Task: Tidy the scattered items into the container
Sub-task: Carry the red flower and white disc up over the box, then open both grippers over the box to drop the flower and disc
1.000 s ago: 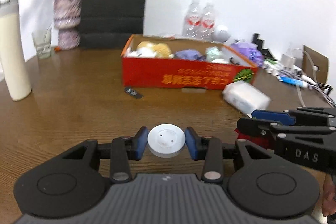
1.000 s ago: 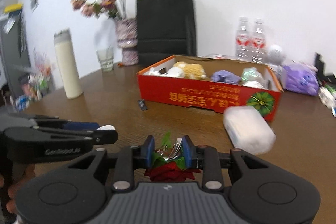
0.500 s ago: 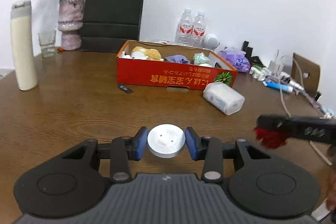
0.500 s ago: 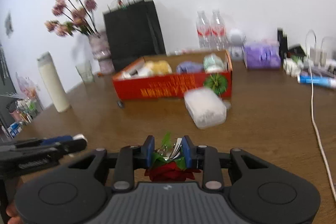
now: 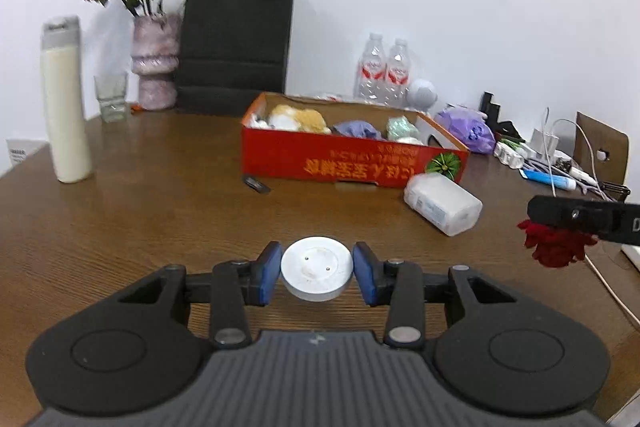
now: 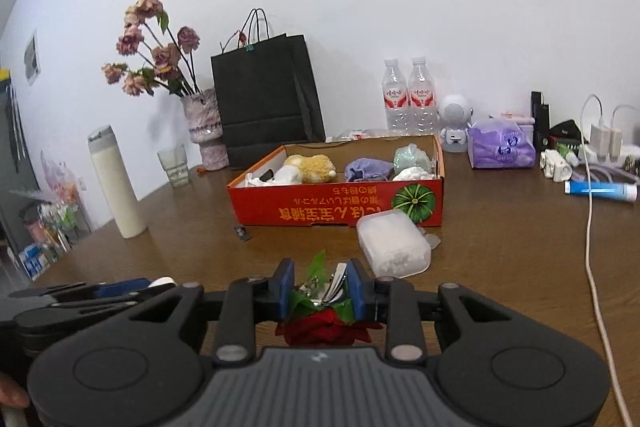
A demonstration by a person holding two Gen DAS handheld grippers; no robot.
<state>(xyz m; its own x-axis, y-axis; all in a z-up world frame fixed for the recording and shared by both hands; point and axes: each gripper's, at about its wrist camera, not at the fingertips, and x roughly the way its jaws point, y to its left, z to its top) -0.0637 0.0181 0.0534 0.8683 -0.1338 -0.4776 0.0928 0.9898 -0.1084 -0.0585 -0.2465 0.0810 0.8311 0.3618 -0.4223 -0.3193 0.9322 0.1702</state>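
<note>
My left gripper [image 5: 317, 274] is shut on a white round puck [image 5: 317, 273], held above the wooden table. My right gripper [image 6: 320, 289] is shut on a red rose hair clip [image 6: 326, 321] with green leaves; the rose also shows at the right edge of the left wrist view [image 5: 554, 247]. The red cardboard box [image 5: 352, 163] [image 6: 336, 211] stands farther back, holding plush and cloth items. A white plastic pack [image 5: 442, 203] [image 6: 394, 241] lies by the box's front right corner. A small black item [image 5: 256, 183] [image 6: 242, 231] lies at its front left.
Behind the box stand a black paper bag [image 5: 236, 43], a flower vase [image 5: 156, 63], a glass [image 5: 112, 97], a cream bottle [image 5: 66, 103] and two water bottles [image 5: 384, 71]. Cables, chargers, a blue tube [image 6: 600, 190] and a purple tissue pack [image 6: 502, 143] crowd the right side.
Both grippers have pulled back and risen from the box while keeping their loads. The right gripper has moved apart to the right in the left wrist view.
</note>
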